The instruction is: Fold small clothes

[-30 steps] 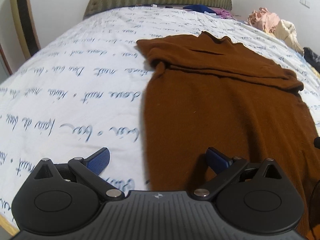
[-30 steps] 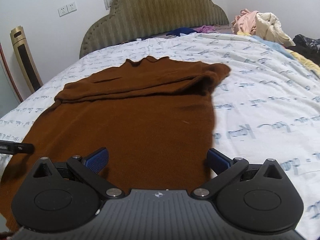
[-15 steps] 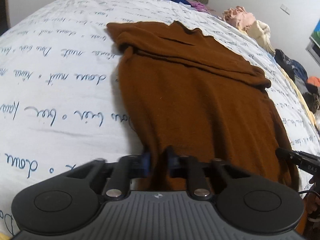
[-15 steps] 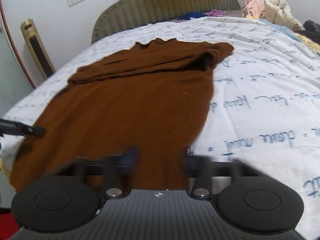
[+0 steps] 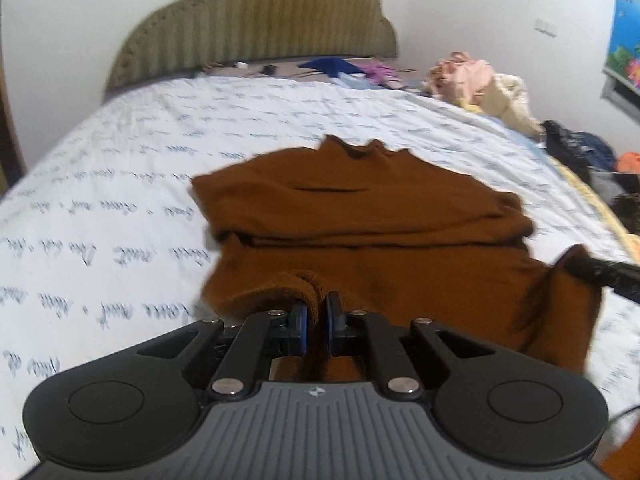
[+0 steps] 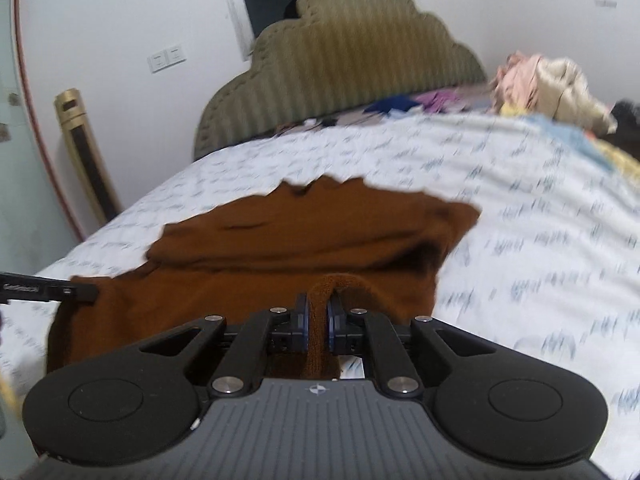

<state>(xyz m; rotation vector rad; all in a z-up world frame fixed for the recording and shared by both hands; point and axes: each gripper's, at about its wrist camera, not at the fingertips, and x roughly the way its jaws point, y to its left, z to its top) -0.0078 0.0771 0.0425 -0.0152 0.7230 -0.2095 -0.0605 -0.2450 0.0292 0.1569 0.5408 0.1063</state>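
A brown sweater (image 5: 360,216) lies on the bed with its sleeves folded across the chest and its collar toward the headboard. My left gripper (image 5: 316,312) is shut on the sweater's near hem at its left corner, and the cloth bunches up between the blue pads. My right gripper (image 6: 318,312) has the hem of the sweater (image 6: 300,232) at the right corner between its pads, which press on it while the jaws are still closing. Both corners are raised off the sheet. Each view shows the other gripper's dark fingertip holding the far corner.
The white bedsheet (image 5: 140,184) with blue script covers the bed up to an olive padded headboard (image 5: 256,28). Loose clothes are piled at the far right (image 5: 480,80) and along the bed's right edge. A gold upright appliance (image 6: 86,152) stands by the left wall.
Both grippers went from wide open over the hem to shut on it. Both then rose, lifting the sweater's near edge off the sheet and toward the collar.
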